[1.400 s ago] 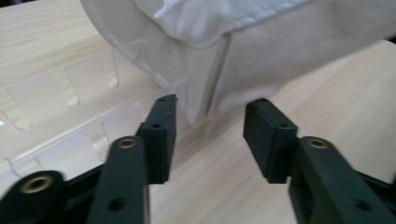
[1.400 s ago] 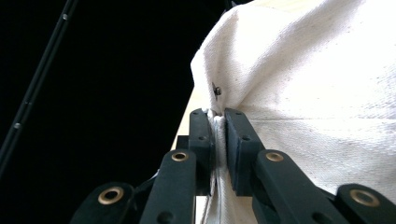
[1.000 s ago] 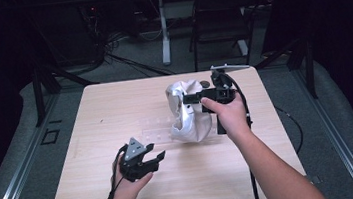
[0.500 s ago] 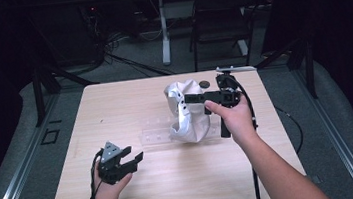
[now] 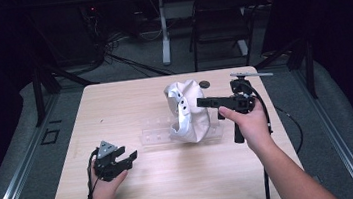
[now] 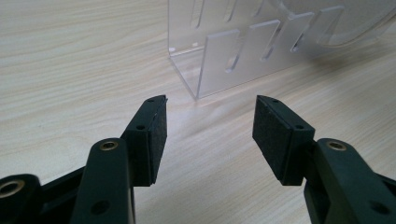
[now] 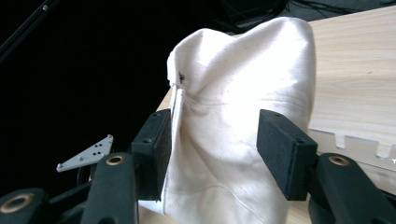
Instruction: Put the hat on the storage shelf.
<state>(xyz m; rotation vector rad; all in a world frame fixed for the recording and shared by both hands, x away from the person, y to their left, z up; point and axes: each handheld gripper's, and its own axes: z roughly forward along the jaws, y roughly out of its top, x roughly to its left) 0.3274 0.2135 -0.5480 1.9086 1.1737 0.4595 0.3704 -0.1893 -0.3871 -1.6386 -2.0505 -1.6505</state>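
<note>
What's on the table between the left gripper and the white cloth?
In the high view, a clear plastic rack lies between the left gripper and the white cloth; otherwise only bare wooden table.

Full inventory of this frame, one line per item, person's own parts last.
Cap: 1, white, standing on the clear rack at table centre.
Rack: 1, clear plastic with slots, lying mid-table.
Small disc: 1, dark, on the table behind the cap.
Table: 1, light wood.
Chair: 1, dark, beyond the table.
Left gripper: 1, black, open, near the front-left of the table.
Right gripper: 1, black, jaws just opened, cap between them.
Hands: 2, one on each gripper.
</note>
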